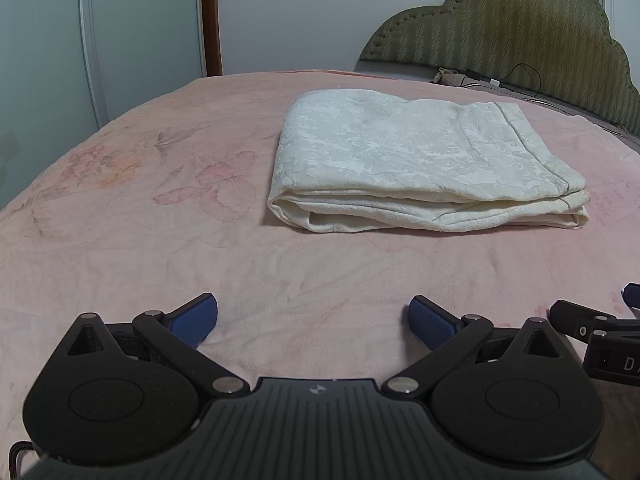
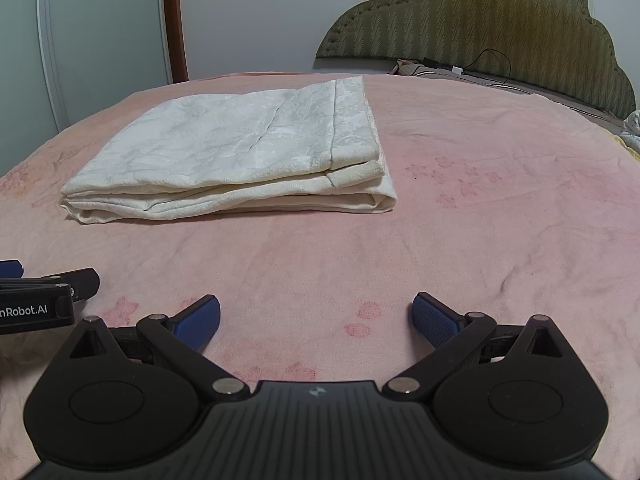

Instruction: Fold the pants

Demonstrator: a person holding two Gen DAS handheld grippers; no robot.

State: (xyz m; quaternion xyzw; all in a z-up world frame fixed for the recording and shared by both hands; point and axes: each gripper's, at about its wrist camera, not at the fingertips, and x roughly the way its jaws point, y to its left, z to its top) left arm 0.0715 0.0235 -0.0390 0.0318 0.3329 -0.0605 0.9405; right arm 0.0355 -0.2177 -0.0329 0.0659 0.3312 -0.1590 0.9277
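Note:
Cream-white pants [image 1: 420, 164] lie folded into a flat rectangular stack on the pink bed cover [image 1: 160, 240]; they also show in the right wrist view [image 2: 240, 160]. My left gripper [image 1: 313, 322] is open and empty, low over the cover, well in front of the pants. My right gripper [image 2: 316, 320] is open and empty, also in front of the pants and to their right. Each gripper shows at the edge of the other's view: the right one in the left wrist view [image 1: 600, 332], the left one in the right wrist view [image 2: 40, 296].
An olive padded headboard [image 1: 520, 32] stands at the back right, with a black cable [image 1: 520, 80] lying at its foot. A white wardrobe [image 1: 100, 40] and a brown door frame [image 1: 211, 16] stand at the back left. The cover [image 2: 480, 220] stretches right of the pants.

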